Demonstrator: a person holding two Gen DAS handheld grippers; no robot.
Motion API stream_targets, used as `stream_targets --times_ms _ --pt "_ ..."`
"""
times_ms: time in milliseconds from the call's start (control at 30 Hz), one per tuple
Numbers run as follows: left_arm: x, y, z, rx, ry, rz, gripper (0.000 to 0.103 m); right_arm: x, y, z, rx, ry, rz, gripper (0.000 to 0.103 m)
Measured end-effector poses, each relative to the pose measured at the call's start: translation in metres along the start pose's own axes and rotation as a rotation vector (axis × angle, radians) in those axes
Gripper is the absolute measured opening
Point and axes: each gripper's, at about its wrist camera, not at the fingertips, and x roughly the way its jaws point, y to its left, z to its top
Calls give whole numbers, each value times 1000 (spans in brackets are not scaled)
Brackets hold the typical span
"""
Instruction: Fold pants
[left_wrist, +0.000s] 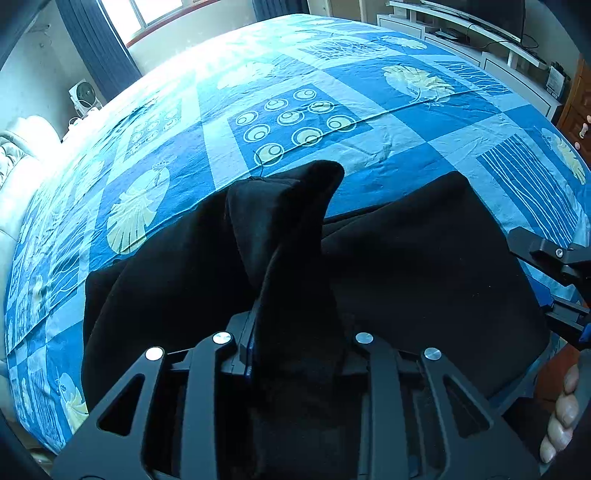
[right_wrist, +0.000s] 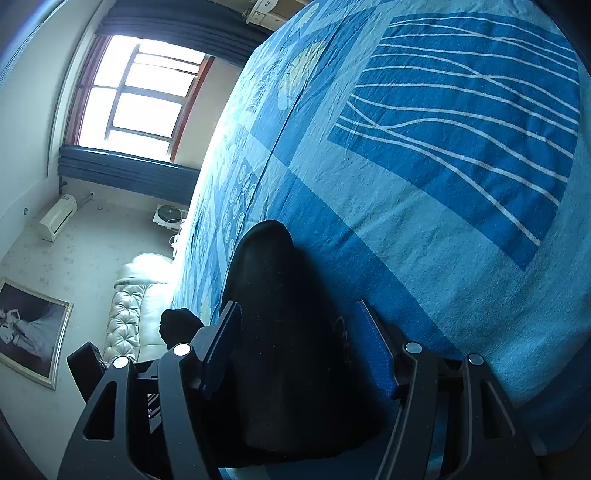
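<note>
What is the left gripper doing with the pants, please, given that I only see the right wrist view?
Observer: The left gripper has a ridge of the black pants standing up between its fingers and filling the gap.
Operator: Thank you. Does the rest of the garment lie flat?
Observer: Mostly. It spreads wide over the blue bed cover and reaches the right gripper at the picture's right edge.
Operator: Is anything beyond the far side of the bed?
Observer: A television stands on a white shelf there.
</note>
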Motion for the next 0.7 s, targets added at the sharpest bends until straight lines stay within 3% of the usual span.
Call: stream_targets --times_ms 67,200,300,367,433,500,567,700 --pt "-9 -1 -3 2 -16 -50 43 0 -3 2 1 3 9 64" --pt "-34 2 -11 -22 -46 -168 55 -5 -4 4 4 -7 10 64" --pt "-61 20 -21 -83 -112 -245 66 -19 4 7 -43 -73 -66 64" --pt "-76 41 -29 -129 -157 -245 77 -33 17 9 -94 -142 -105 64" --pt "-90 68 -40 -184 -219 -222 80 -39 36 8 -148 -159 -95 64" --pt "-97 96 -51 -225 -257 -176 83 -31 56 4 -207 -103 -70 64" --pt "-97 124 -64 -251 -264 -136 85 -9 73 -8 -269 13 -62 67" --pt "-85 179 -95 -294 -204 -88 85 39 97 -45 -377 219 -51 67"
